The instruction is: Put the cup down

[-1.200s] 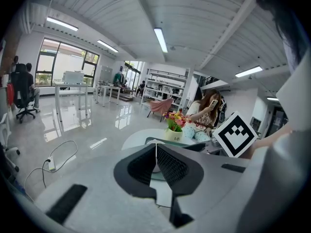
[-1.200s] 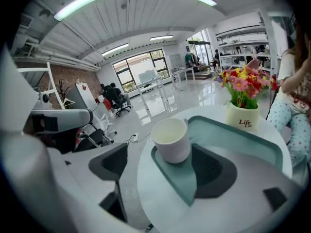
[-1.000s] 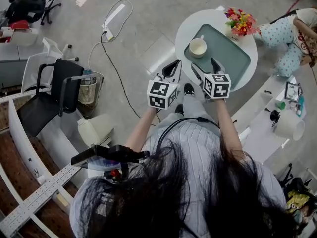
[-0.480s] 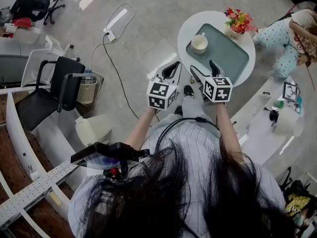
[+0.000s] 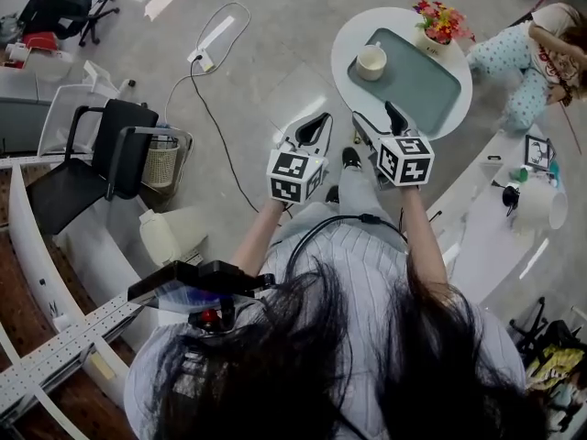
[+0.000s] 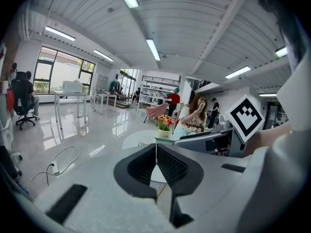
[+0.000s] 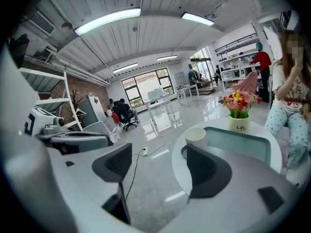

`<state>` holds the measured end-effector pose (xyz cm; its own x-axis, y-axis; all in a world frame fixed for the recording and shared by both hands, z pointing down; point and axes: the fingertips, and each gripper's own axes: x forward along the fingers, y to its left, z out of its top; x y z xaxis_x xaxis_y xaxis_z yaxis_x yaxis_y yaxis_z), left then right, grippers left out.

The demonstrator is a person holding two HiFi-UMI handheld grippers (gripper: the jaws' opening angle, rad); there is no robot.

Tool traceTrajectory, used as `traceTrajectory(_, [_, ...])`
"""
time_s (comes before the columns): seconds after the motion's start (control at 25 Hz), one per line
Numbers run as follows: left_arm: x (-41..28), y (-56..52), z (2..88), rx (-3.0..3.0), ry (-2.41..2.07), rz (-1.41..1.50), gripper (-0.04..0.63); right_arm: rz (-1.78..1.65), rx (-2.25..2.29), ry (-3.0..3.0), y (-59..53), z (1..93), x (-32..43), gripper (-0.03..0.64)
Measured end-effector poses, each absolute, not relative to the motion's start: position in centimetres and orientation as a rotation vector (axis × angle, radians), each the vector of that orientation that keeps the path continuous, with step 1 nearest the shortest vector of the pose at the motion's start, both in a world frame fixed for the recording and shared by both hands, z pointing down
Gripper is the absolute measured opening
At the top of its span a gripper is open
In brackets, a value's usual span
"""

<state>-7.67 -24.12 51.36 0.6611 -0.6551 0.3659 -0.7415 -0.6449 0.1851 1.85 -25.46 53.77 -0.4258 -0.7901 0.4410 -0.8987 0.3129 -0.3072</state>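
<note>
The cup (image 5: 371, 60) stands upright on the grey-green tray (image 5: 417, 85), at the tray's end away from the flowers. The tray lies on a round white counter (image 5: 353, 35). A small white pot of bright flowers (image 5: 438, 24) stands on the counter just beside the tray's far edge. Neither gripper touches the cup: both are held up over the floor on the near side of the counter, well apart from it and pointing towards it. The left gripper (image 5: 316, 122) has its fingers (image 6: 167, 166) pressed together with nothing between them. The right gripper (image 5: 376, 117) has its fingers (image 7: 206, 171) wide apart and empty; they have just been closing a little, and only the floor and the counter's rim show through the gap. In the right gripper view the cup shows just above the right-hand finger. A person in spotted trousers (image 5: 518, 62) sits beside the counter. On the floor to the left lie a white power strip with its cable (image 5: 204, 60), and nearer stand a black chair (image 5: 101, 168) and a woven wastebasket (image 5: 162, 165).
</note>
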Motion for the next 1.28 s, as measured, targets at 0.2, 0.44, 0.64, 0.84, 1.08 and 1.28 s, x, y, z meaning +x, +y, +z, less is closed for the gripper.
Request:
traceTrajectory(0.2, [-7.5, -22.1, 51.0, 2.571, -1.079, 0.356, 0.018, 0.760, 1.589, -2.348, -23.1, 53.6, 2.0, 0.295])
traceTrajectory(0.44, [-7.3, -20.8, 51.9, 2.567, -1.042, 0.371, 0.018, 0.779, 1.633, -2.327, -21.3, 53.4, 2.1, 0.259])
traceTrajectory(0.64, [-7.1, -19.9, 52.3, 2.544, -1.035, 0.367, 0.017, 0.790, 1.648, -2.322, -20.2, 53.0, 2.4, 0.240])
traceTrajectory(0.84, [-6.8, -19.1, 52.8, 2.537, -1.025, 0.377, 0.017, 0.818, 1.664, -2.337, -19.3, 52.8, 2.4, 0.208])
traceTrajectory(1.08, [-5.6, -18.6, 51.8, 2.522, -1.066, 0.323, 0.018, 0.809, 1.643, -2.375, -18.4, 52.1, 2.8, 0.183])
traceTrajectory(1.28, [-3.7, -17.6, 50.7, 2.558, -1.067, 0.310, 0.017, 0.796, 1.641, -2.417, -16.8, 50.8, 3.6, 0.165])
